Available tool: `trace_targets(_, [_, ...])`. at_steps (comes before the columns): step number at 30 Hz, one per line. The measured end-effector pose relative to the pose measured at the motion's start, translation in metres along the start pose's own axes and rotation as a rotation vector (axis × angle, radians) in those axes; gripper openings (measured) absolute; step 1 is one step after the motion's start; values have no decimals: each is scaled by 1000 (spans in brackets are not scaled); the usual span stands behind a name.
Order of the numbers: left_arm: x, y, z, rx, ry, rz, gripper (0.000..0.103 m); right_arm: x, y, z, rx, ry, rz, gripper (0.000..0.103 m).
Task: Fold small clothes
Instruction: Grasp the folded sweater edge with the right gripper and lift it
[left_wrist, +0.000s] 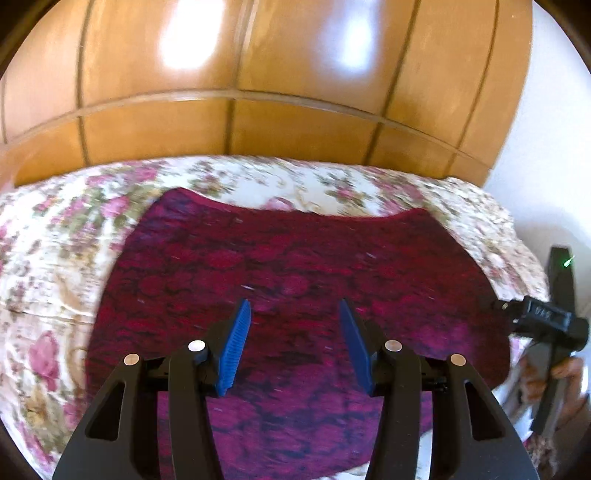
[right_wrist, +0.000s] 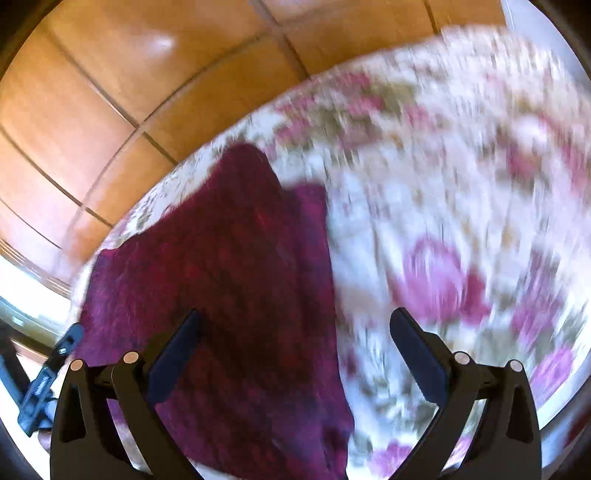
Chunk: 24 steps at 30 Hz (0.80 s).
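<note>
The maroon garment (left_wrist: 295, 266) lies spread flat on the floral bedspread (left_wrist: 55, 236), in front of the wooden wardrobe (left_wrist: 258, 74). My left gripper (left_wrist: 295, 343) hangs above its near half with jaws apart and nothing between them. My right gripper (right_wrist: 295, 362) is over the garment's right edge, jaws wide and empty. Risk: a pinch taken too deep would catch the bedspread with the cloth. The right view is blurred, so I could misjudge the edge.

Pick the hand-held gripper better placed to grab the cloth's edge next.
Right, probably. The right hand-held gripper hangs open astride the maroon cloth's side edge; the left hand-held gripper is open over its middle.
</note>
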<state>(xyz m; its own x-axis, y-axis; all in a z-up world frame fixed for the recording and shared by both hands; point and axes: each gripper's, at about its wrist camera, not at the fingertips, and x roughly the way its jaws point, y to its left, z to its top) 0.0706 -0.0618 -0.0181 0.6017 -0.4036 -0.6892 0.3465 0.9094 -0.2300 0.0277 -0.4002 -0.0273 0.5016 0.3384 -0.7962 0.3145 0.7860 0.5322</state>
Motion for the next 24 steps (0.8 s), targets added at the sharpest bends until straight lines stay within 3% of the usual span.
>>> trace_targets(3, [14, -1, -3, -23, 56, -59, 49, -3, -11, -12, 22, 3, 75, 101])
trace_targets(13, [43, -3, -7, 3, 115, -60, 49, 11, 8, -22, -43, 87, 221, 101])
trace_targets(15, [44, -1, -8, -5, 115, -72, 49, 15, 18, -24, -53, 107, 223, 96])
trace_targets(17, [45, 4, -8, -24, 114, -98, 49, 17, 26, -24, -41, 117, 234, 71])
trace_targets(19, [47, 13, -8, -61, 117, -137, 49, 12, 38, -24, -50, 104, 258, 61])
trace_targets(24, [46, 29, -8, -131, 120, -214, 46, -10, 80, -17, -126, 54, 304, 49])
